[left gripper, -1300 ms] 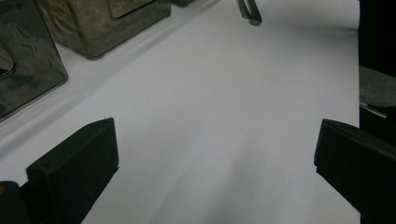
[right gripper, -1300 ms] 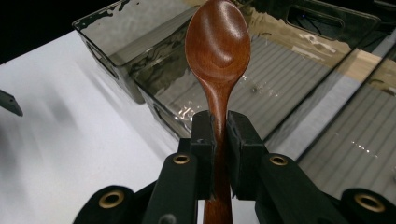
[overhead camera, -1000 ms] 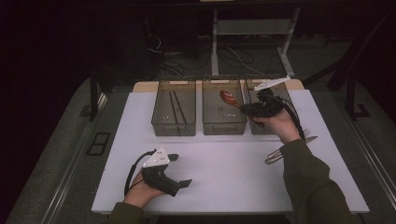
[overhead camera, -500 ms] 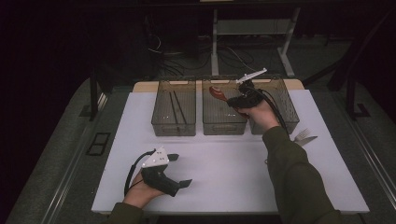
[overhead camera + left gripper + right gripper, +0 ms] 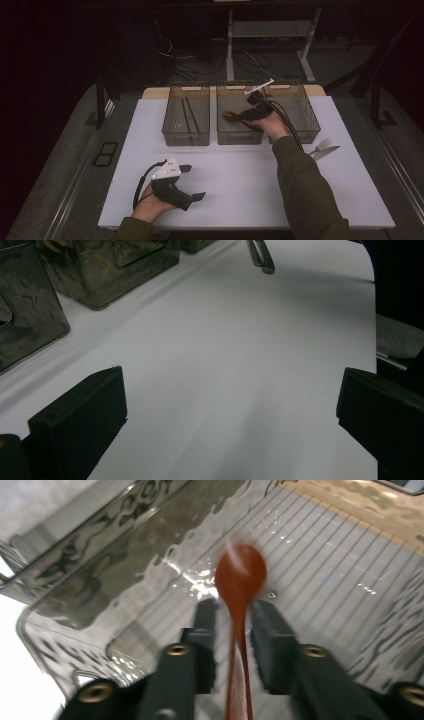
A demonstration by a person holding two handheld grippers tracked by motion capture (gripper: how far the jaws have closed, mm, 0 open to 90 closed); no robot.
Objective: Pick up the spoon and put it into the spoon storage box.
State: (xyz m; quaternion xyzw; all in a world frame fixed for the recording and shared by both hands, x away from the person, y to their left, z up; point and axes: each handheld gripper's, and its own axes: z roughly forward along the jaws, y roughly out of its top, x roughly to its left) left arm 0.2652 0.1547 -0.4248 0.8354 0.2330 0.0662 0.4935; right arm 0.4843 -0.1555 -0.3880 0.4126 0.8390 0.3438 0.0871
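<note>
- Dark room with cables on the floor behind a white table [image 5: 240, 180]; three clear mesh-patterned bins stand in a row at its far edge.
- Right gripper [image 5: 235, 612] reaches over the middle bin [image 5: 240, 137], its two black jaws closed on the handle of a reddish-brown spoon [image 5: 240, 577].
- From this gripper's own camera, the spoon's oval bowl points straight ahead, just beyond the jaw tips, hanging above the ribbed bin floor; whether it touches the floor cannot be told.
- In the high view the spoon [image 5: 231, 116] pokes out to the left of the gripper, inside the bin's outline.
- The spoon looks smooth, glossy and one solid colour, likely wood or plastic: probably light and stiff, and a little slippery. The narrow handle just behind the bowl, where the jaws sit now, seems the sensible place to grip.
- Left gripper [image 5: 192, 182] rests low near the table's front edge, jaws wide apart with nothing between them.
- A fork [image 5: 322, 146] and another metal utensil lie well off to the right gripper's right.
</note>
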